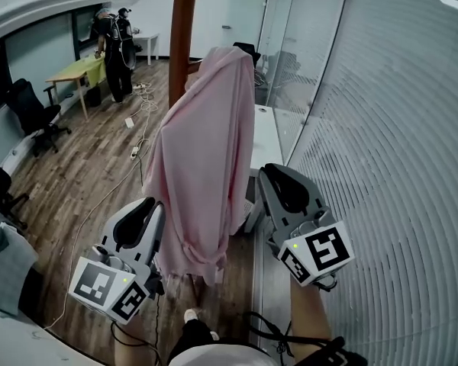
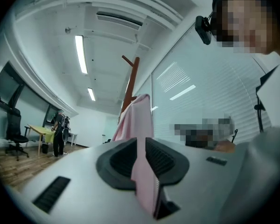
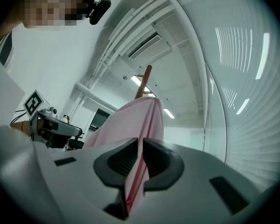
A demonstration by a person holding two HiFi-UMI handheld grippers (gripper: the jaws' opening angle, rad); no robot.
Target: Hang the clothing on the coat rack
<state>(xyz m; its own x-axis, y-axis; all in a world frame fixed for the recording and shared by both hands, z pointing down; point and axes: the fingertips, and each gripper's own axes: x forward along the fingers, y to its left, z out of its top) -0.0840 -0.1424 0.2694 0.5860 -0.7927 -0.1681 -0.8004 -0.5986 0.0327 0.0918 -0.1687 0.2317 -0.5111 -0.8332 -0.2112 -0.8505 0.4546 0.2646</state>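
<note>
A pink garment (image 1: 206, 151) is draped from the top of a brown coat rack pole (image 1: 183, 21) and hangs down in front of me. My left gripper (image 1: 156, 209) is at its lower left edge, and my right gripper (image 1: 267, 175) is at its right edge. In the left gripper view the jaws (image 2: 141, 158) are shut on a fold of the pink cloth (image 2: 139, 120), with the rack's pegs (image 2: 130, 76) above. The right gripper (image 3: 140, 161) is likewise shut on pink fabric (image 3: 137, 120), which runs up to the pole tip (image 3: 145, 80).
A frosted glass wall (image 1: 382, 128) runs close along the right. A low white cabinet (image 1: 269, 139) stands behind the rack. Cables (image 1: 137, 143) lie on the wooden floor. At the far left are a person (image 1: 114, 48), a green table (image 1: 76, 71) and office chairs (image 1: 30, 113).
</note>
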